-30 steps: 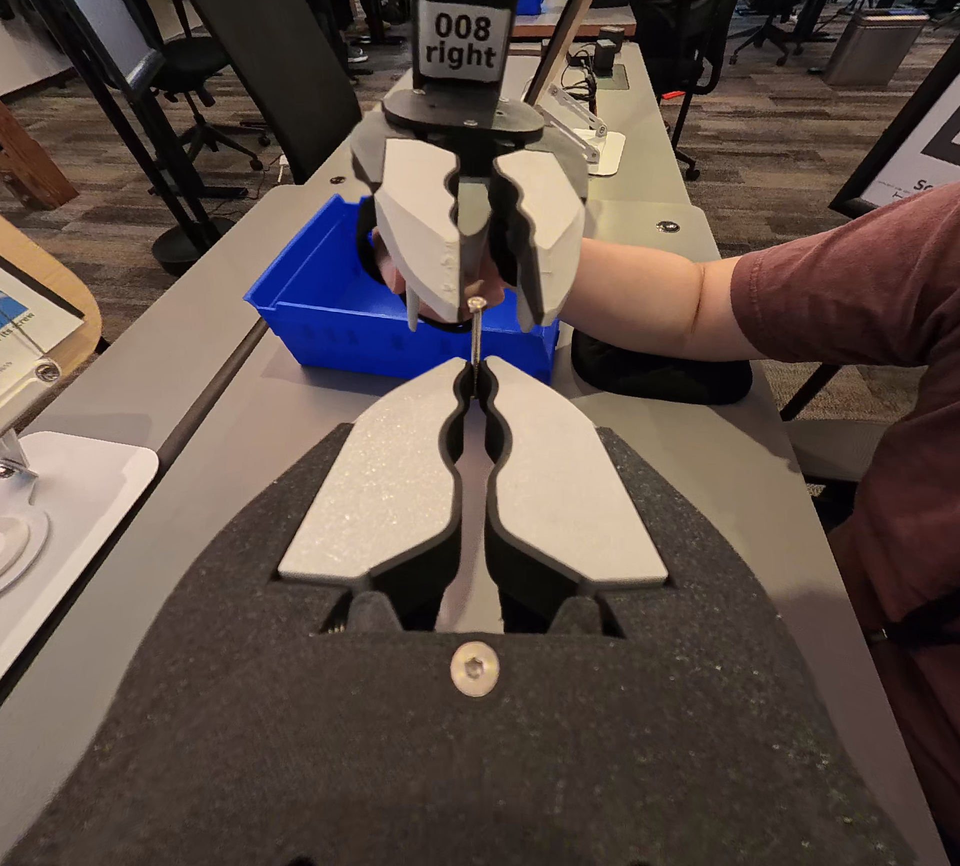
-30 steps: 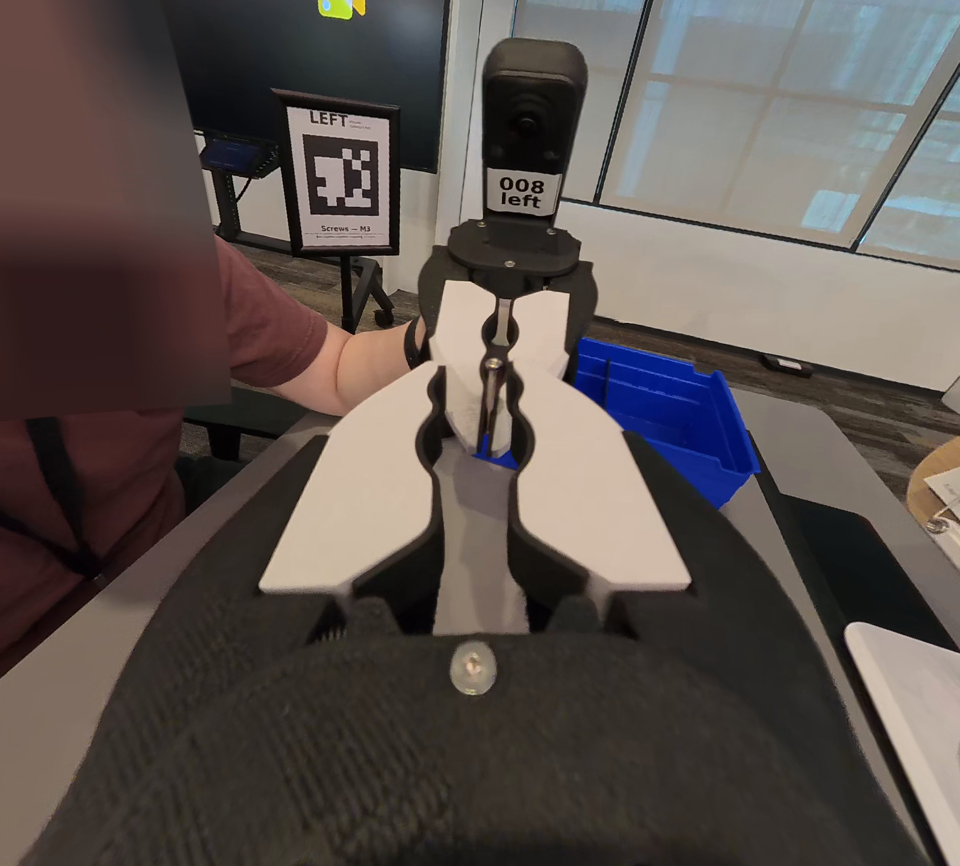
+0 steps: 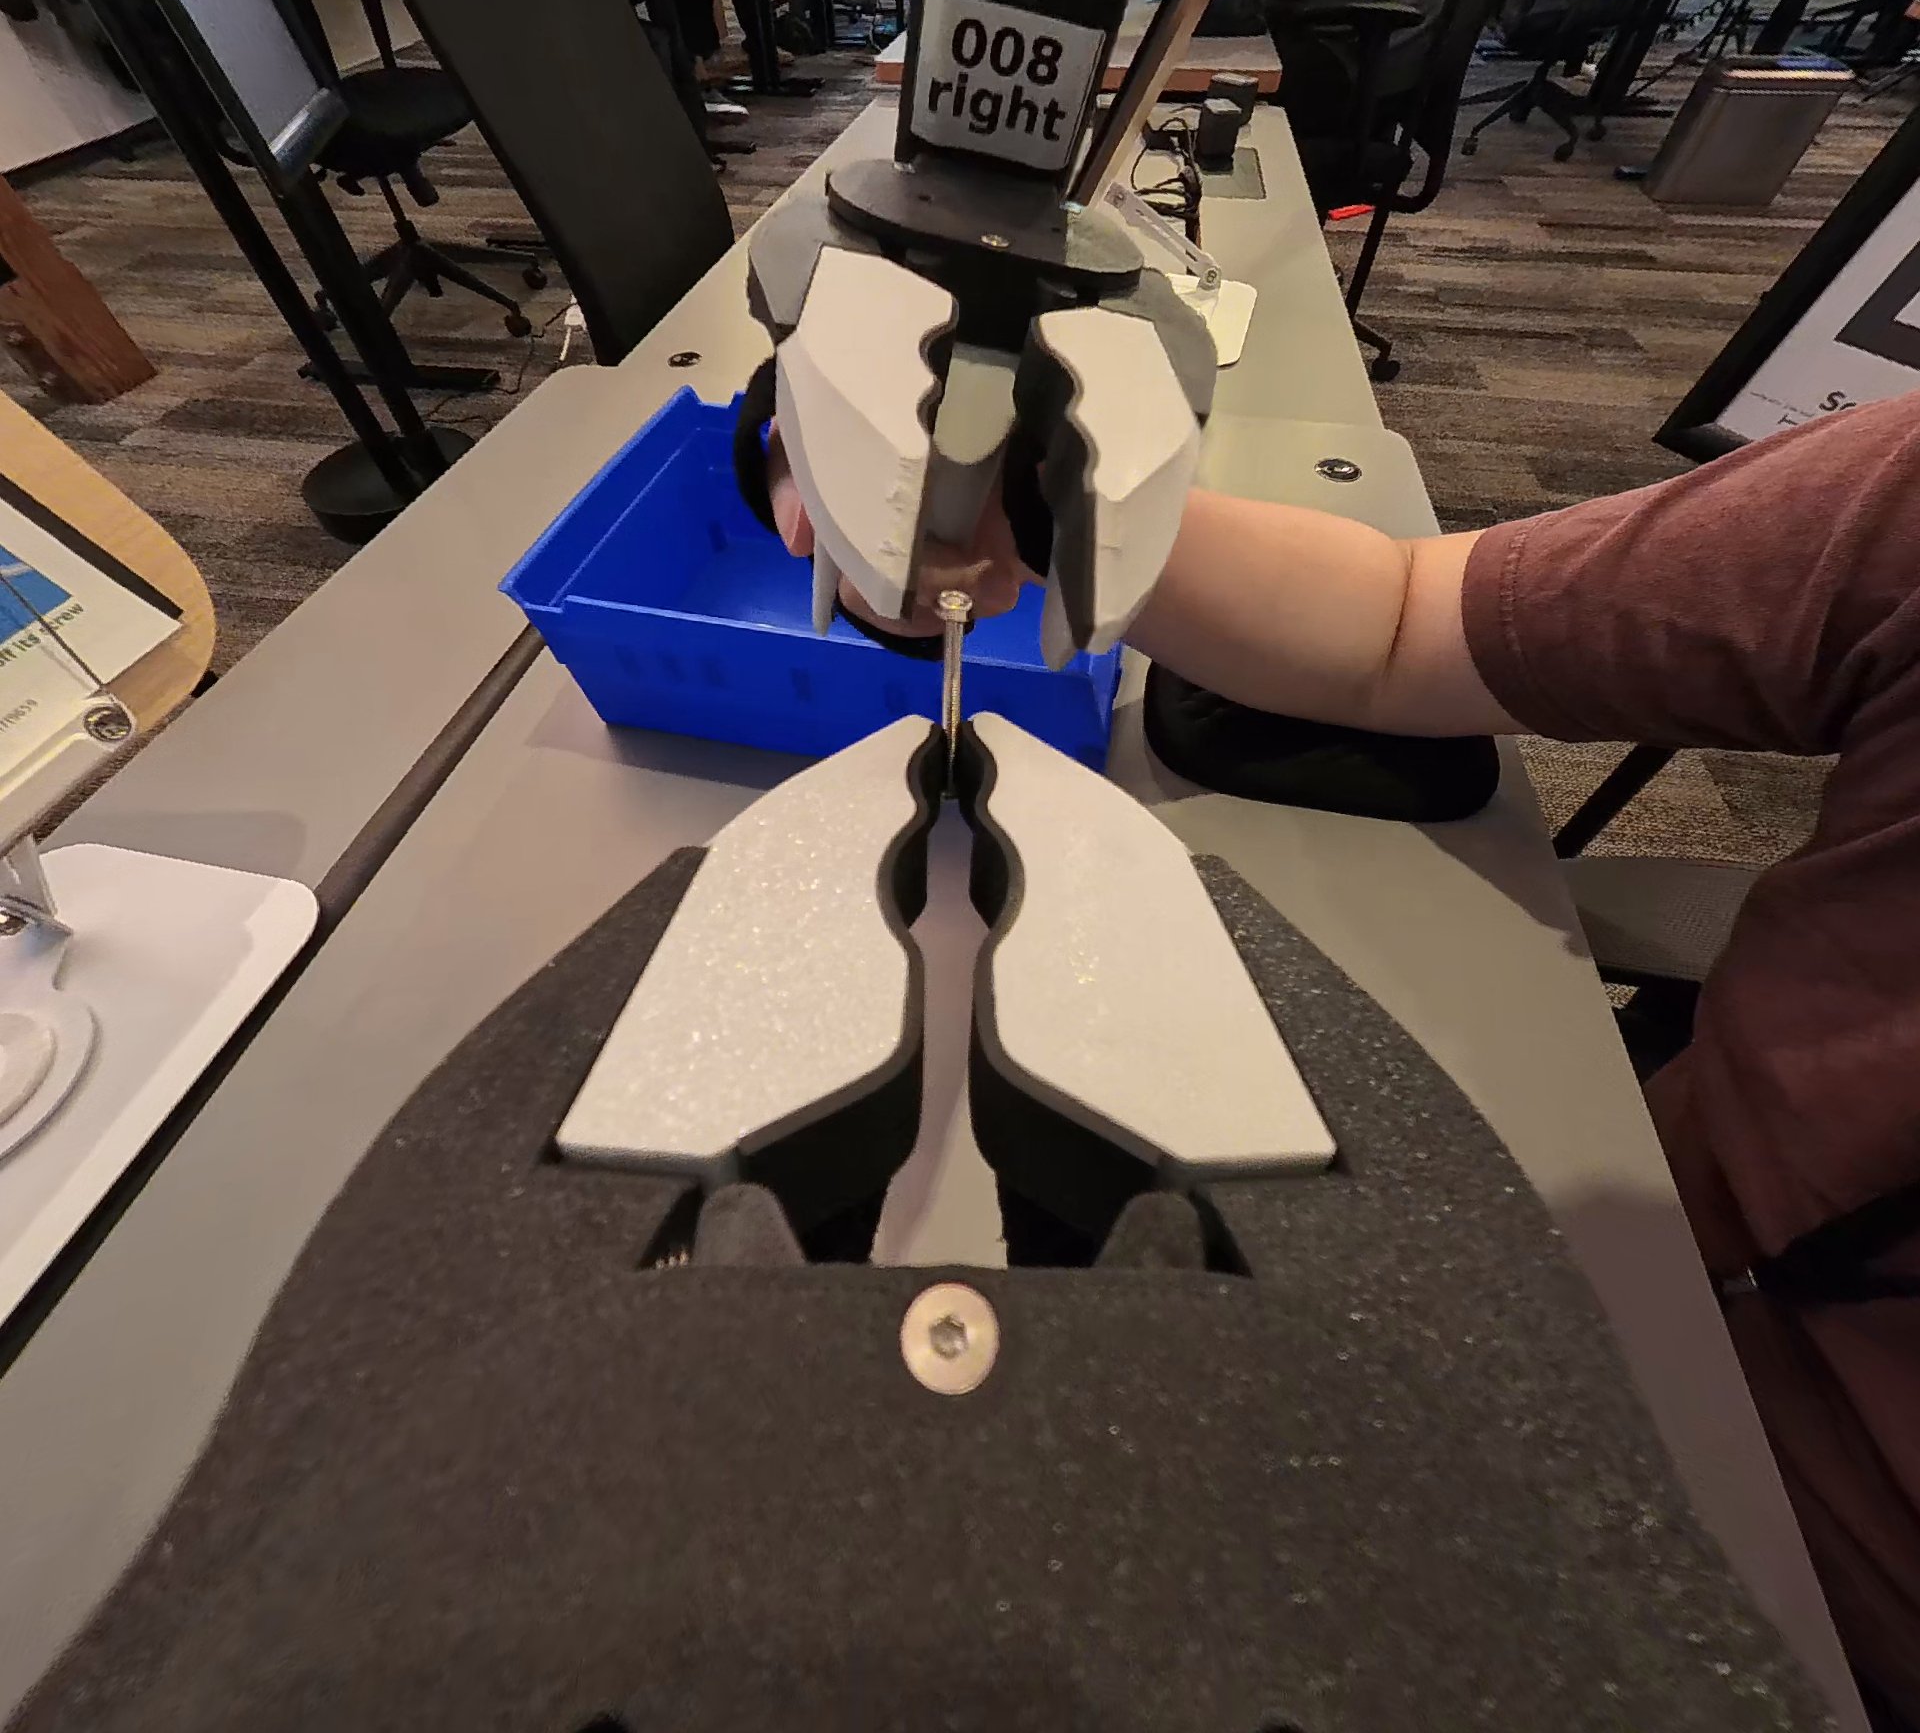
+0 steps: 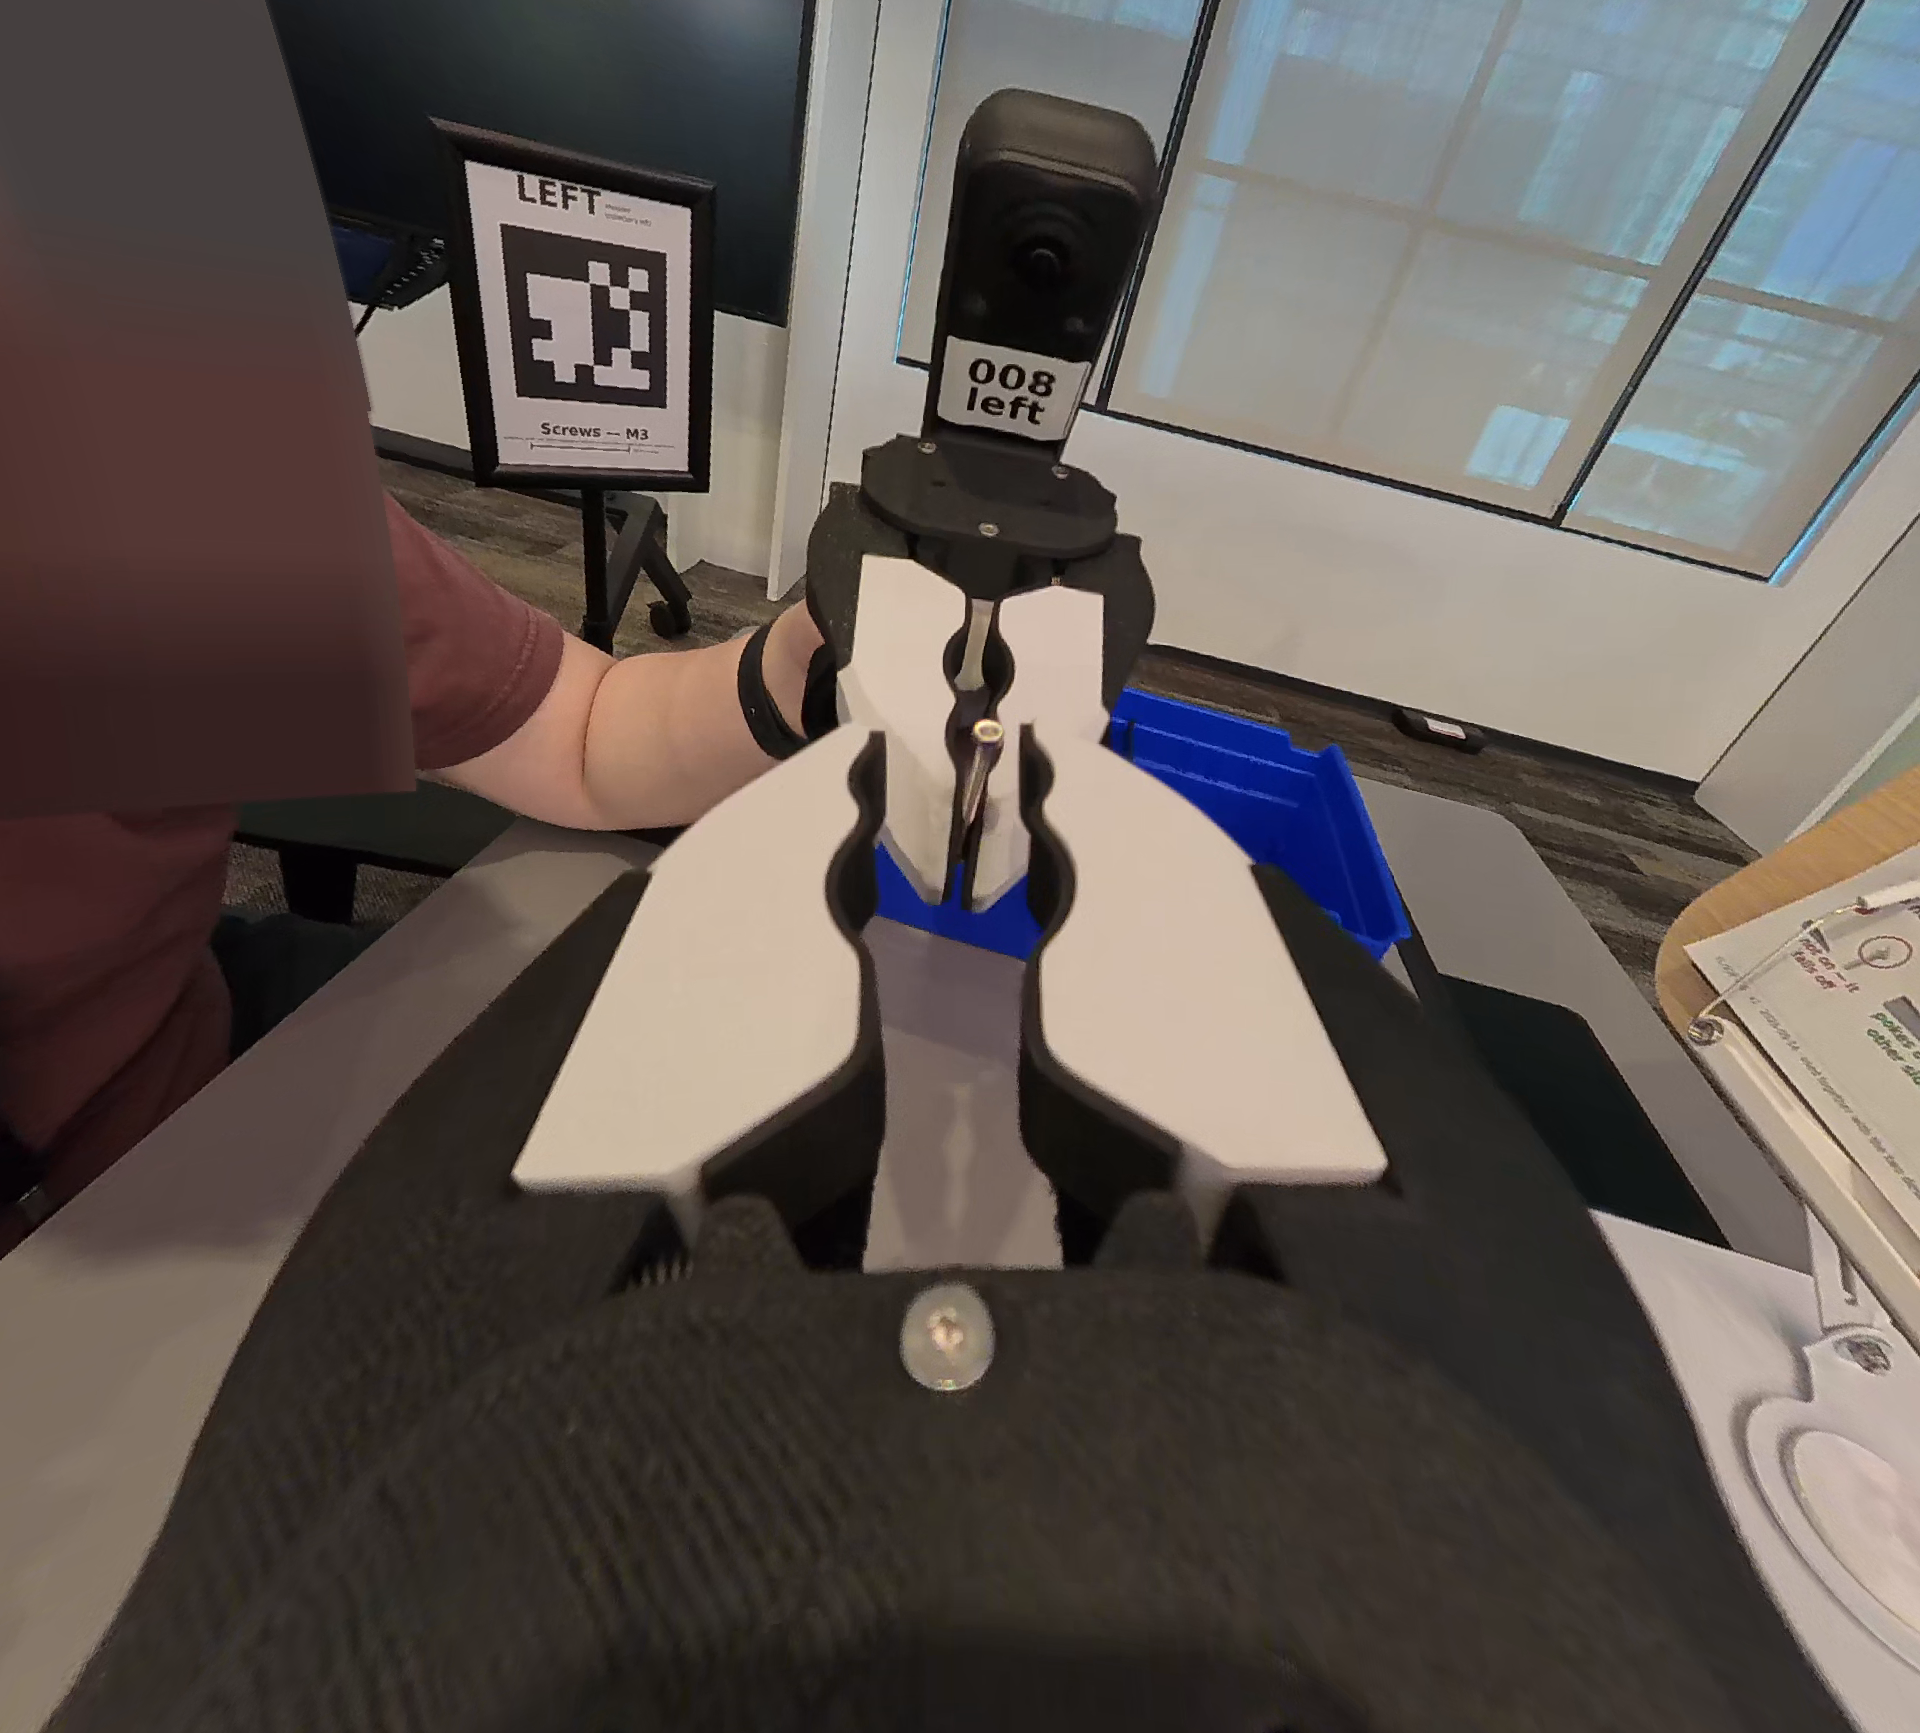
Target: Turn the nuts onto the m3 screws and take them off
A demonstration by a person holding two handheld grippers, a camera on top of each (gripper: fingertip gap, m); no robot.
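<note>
Both grippers face each other: your left gripper is clenched on the screw, head at 12 o'clock; your right gripper stands released around it, above the blue bin.

The right tool has been opened wider and its grip on the screw released; the screw head now stands bare at 12 o'clock from the left tool.
</note>
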